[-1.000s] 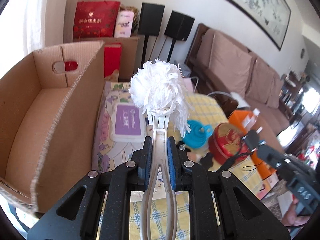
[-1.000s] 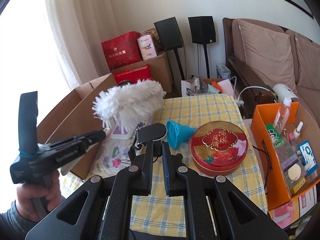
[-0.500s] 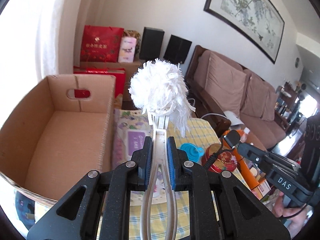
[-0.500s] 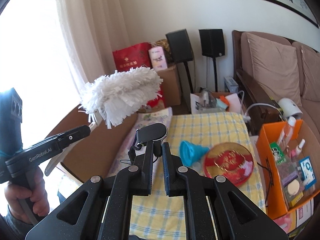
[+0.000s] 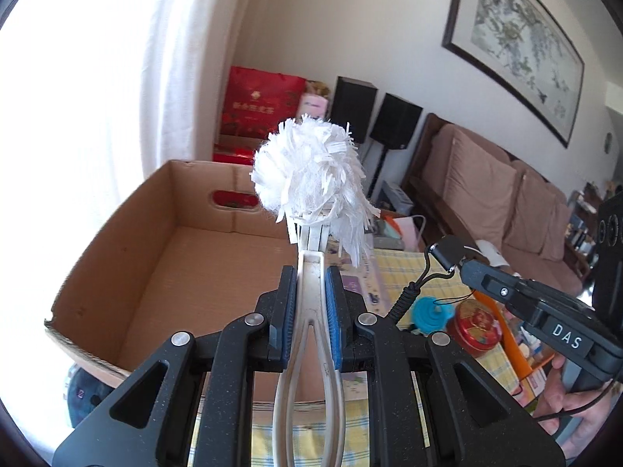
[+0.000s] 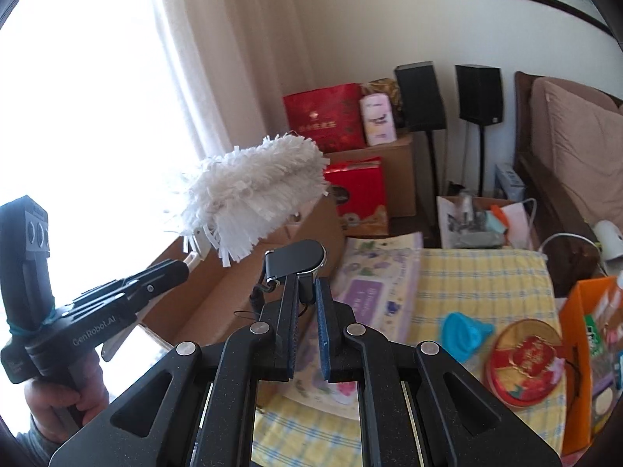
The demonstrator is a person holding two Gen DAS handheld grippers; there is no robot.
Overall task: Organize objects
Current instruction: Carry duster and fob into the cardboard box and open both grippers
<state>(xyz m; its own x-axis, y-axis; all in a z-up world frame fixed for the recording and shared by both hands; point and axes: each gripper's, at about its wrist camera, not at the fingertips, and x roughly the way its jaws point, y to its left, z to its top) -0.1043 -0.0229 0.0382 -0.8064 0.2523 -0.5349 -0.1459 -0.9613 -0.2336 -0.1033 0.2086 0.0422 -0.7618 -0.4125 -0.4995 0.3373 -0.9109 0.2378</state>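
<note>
Holding a white duster (image 5: 311,171) by its handle, the left gripper (image 5: 310,292) aims its long axis forward over the cardboard box (image 5: 175,272); the right gripper (image 6: 307,295) clamps a black clip (image 6: 298,258) nearby.

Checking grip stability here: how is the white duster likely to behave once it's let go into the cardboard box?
The duster looks light, its fluffy head soft. The thin looped handle, pinched by the left gripper, probably flexes. Over the box, it should land gently.

Bright curtained window (image 6: 97,89), pale wall, brown sofa (image 5: 486,194), perhaps leather-framed.
</note>
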